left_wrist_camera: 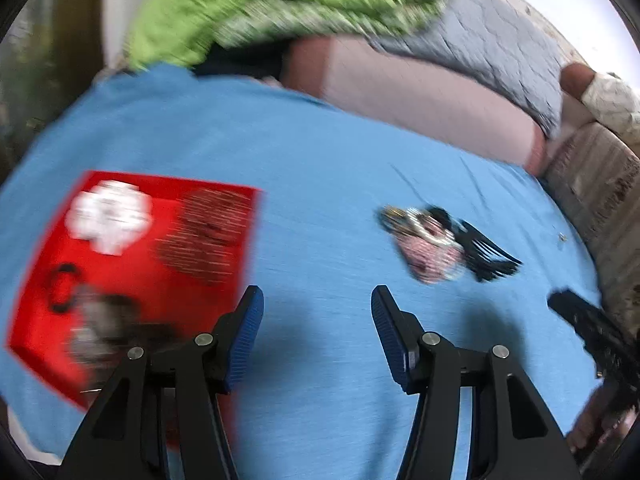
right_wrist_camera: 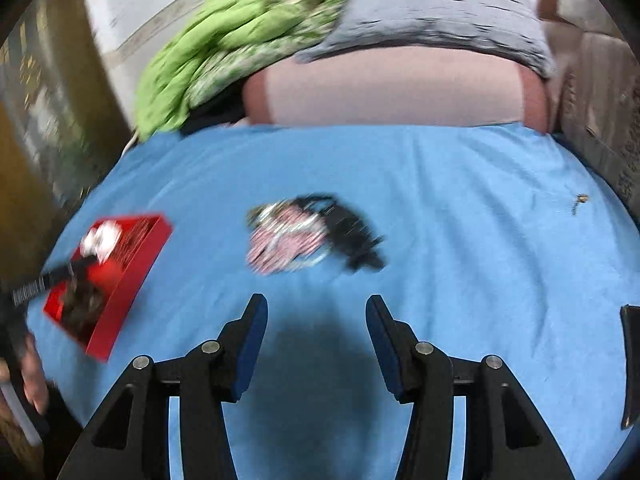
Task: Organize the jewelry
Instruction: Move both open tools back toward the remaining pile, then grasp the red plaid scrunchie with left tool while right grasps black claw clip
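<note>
Both views motion-blurred. Left gripper (left_wrist_camera: pixel 317 304) has its jaws apart, nothing between them, only blue sheet (left_wrist_camera: pixel 320 152) beneath. Right gripper (right_wrist_camera: pixel 316 312) likewise spread, empty, over the same sheet with a dark shadow under it.

Red tray (left_wrist_camera: pixel 132 276) sits at 9 o'clock in the left wrist view, just beside the left finger, holding a white flower-shaped piece (left_wrist_camera: pixel 110 216), a dark beaded patch and some blurred dark pieces (too smeared to name). In the right wrist view the tray shows at 9 o'clock, well apart from the right gripper.

Jewelry pile (left_wrist_camera: pixel 432 244) lies loose on the sheet at 2 o'clock of the left gripper: pink-white beads, a gold bit, black fringe. In the right view the pile is at 11 o'clock, near the fingertips, not touching.

Small metal piece (right_wrist_camera: pixel 580 200) lies alone at 2 o'clock in the right view, well apart.

Green cloth (right_wrist_camera: pixel 224 48), grey quilt (right_wrist_camera: pixel 440 4) and pink pillow (right_wrist_camera: pixel 392 84) at 12 o'clock behind the sheet.
</note>
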A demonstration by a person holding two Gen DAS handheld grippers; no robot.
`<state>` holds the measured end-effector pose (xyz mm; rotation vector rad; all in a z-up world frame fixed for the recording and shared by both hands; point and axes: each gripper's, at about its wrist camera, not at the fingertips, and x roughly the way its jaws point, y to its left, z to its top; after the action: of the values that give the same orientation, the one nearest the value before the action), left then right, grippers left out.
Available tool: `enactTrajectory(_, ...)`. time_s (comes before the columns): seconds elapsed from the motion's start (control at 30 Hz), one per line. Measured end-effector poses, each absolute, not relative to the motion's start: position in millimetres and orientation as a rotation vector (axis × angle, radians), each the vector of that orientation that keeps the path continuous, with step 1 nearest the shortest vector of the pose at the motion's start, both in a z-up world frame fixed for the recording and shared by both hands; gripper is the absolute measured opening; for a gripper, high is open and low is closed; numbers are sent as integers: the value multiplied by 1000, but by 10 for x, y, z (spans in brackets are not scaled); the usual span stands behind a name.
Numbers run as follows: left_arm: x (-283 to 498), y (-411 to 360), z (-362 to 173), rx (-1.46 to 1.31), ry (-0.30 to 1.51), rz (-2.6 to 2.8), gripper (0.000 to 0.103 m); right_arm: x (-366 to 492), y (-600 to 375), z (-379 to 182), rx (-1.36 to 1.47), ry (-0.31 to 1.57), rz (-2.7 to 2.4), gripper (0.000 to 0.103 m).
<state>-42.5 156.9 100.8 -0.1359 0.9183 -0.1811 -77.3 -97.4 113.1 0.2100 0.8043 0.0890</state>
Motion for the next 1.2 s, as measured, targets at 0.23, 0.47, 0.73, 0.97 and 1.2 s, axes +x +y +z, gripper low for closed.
enactTrajectory(0.23,170,1016,629,-181,1048,-270,40,-285,-1115,1028,201,810,102,69)
enactTrajectory(0.47,569,792,416,-220,1099,-307,39,24,-1082,767,162,850,135,69)
enactTrajectory(0.73,723,565,306,-202,1115,-358,15,220,-1001,608,139,878,151,58)
enactTrajectory(0.97,545,412,419,-111,1089,-357,1,214,-1106,552,216,904,150,13)
enactTrajectory(1.2,169,559,699,-129,1037,-378,1,-87,-1201,638,286,900,146,5)
